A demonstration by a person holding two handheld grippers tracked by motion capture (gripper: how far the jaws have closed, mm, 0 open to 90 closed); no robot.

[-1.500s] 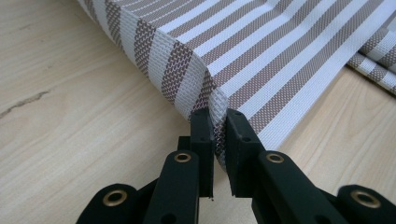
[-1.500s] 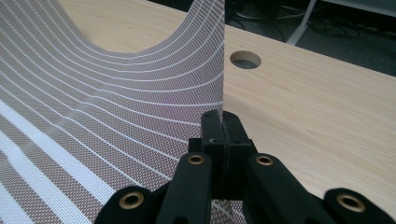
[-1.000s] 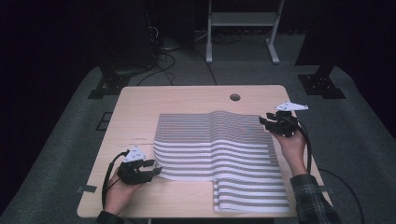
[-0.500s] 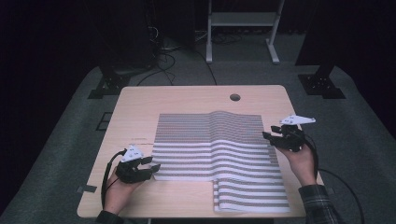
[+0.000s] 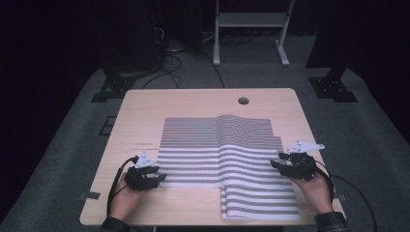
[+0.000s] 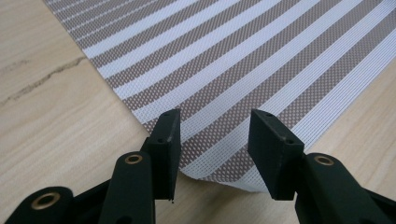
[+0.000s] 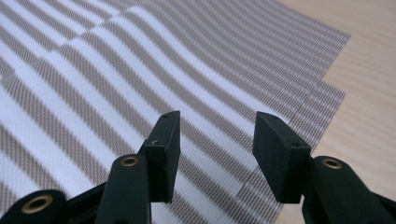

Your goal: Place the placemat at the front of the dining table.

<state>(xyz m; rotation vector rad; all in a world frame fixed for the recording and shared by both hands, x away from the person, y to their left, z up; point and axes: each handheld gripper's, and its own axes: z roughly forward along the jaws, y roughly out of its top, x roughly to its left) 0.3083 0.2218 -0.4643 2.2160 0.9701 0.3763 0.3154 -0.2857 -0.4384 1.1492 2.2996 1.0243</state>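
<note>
A brown-and-white striped woven mat (image 5: 222,150) lies spread on the wooden table (image 5: 193,101), with a raised ridge down its middle. A second striped mat (image 5: 258,200) sticks out from under it at the front right. My left gripper (image 5: 157,178) is open at the big mat's front left corner (image 6: 219,172), which lies between the jaws. My right gripper (image 5: 276,164) is open low over the mat's right edge (image 7: 299,107), where layered mat edges step toward bare wood. Nothing is held by either gripper.
A round cable hole (image 5: 243,101) sits near the table's far edge. Bare wood runs along the table's left side and far side. Beyond the table are a dark carpet, cables (image 5: 169,53) and a white stand frame (image 5: 249,21).
My right gripper has come down and toward me, from raised above the mat's far right corner to low at its right edge. The left gripper has hardly moved.
</note>
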